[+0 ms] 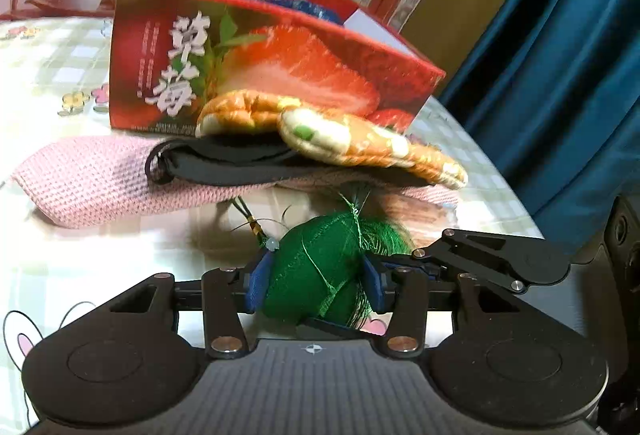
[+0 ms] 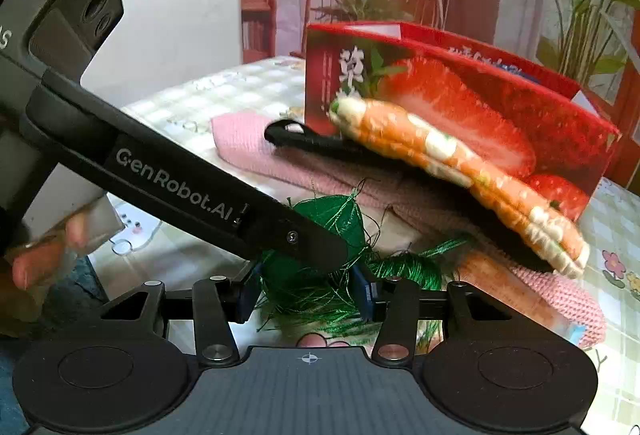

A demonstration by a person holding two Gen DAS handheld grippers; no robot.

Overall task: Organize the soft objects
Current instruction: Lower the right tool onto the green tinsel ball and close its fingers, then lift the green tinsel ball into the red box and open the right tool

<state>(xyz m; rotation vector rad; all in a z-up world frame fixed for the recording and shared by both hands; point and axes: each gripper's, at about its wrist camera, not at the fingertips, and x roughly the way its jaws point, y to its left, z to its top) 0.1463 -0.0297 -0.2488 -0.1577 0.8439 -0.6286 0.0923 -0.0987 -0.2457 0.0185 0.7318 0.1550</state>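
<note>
Both tools are working on one small thing near the front edge of the table (image 1: 60,267): a green stuffed pouch (image 1: 316,275) with a beaded cord at one end and a loose green tassel (image 2: 404,267) at the other. The left gripper (image 1: 316,281) has its blue pads pressed to the pouch's body from either side, jaws at a middling width, so it holds the pouch. From the right wrist view, the right gripper (image 2: 308,295) sits lower, its pads closing around the tangle of green threads, while the left tool's black arm crosses in from ten o'clock and covers part of the pouch. I judge the right one gripped on the tassel threads, though the strands are thin and the contact is hard to read.

Beyond the pouch, toward twelve o'clock in the left wrist view, lie the other soft things: a pink knitted cloth (image 1: 92,179), a black strap piece (image 1: 224,167) on top of it, and an orange and cream plush (image 1: 360,143) on that. Behind them stands the open red strawberry box (image 1: 256,59).

The step in hand looks like securing the pouch and tidying its tassel. Next calls for lifting it clear of the pile and carrying it up over the box's near wall, towards twelve o'clock, keeping the trailing threads from snagging on the plush.
</note>
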